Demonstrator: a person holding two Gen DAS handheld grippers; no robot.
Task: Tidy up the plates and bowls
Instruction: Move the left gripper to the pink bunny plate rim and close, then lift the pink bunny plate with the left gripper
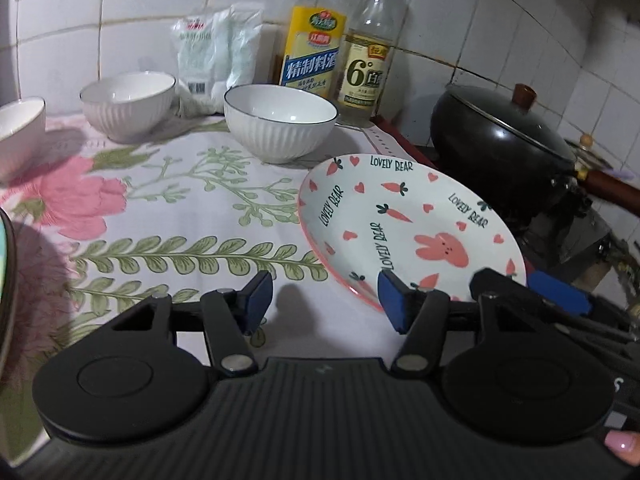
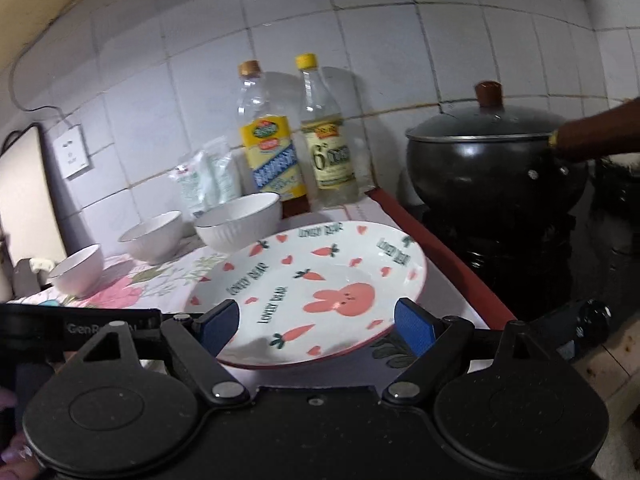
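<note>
A white plate (image 1: 412, 216) (image 2: 320, 264) printed with pink rabbits, carrots and hearts lies on the flowered cloth (image 1: 180, 216) near the counter's right edge. My left gripper (image 1: 324, 304) is open over the cloth, its right finger overlapping the plate's near rim. My right gripper (image 2: 316, 332) (image 1: 528, 286) stands wide open at the plate's near edge, and the pads do not press on it. Three white ribbed bowls sit apart behind the plate: one (image 1: 280, 120) (image 2: 240, 222) nearest it, one (image 1: 128, 102) (image 2: 154, 236) further left, one (image 1: 18, 132) (image 2: 78, 270) at the far left.
Two bottles (image 1: 316, 44) (image 1: 368, 52) and white bags (image 1: 216, 52) stand against the tiled wall. A lidded black wok (image 1: 500, 140) (image 2: 488, 160) sits on the stove to the right, its handle (image 2: 596, 136) pointing outward. The counter's red edge (image 2: 448, 264) runs beside the plate.
</note>
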